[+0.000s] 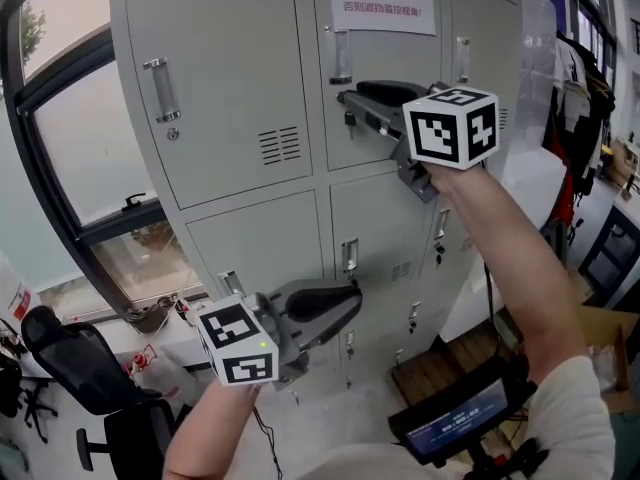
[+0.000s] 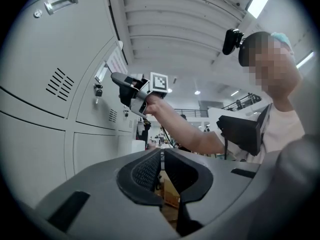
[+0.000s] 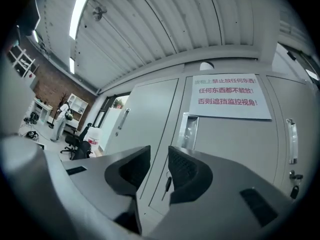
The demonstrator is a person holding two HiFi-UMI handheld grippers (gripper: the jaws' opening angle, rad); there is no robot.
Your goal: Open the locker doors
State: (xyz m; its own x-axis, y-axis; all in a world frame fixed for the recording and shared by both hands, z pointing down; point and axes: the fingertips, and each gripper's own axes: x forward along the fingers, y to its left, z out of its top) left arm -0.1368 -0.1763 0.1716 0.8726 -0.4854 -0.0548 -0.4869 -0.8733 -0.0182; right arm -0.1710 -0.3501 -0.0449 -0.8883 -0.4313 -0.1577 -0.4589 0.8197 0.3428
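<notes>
R gripper (image 1: 352, 103), jaws partly open w/ nothing in them, sits just under the upright door handle (image 1: 340, 56).

The head view looks forward and down over the person's forearms at the grey locker bank (image 1: 230, 88), close by. The left gripper view sits low and faces along the locker bank's front, which fills its left side, toward the right gripper (image 2: 120, 81). The right gripper view faces the locker bank squarely, tilted slightly up, near. It and the head view share the paper notice (image 3: 227, 96).
</notes>
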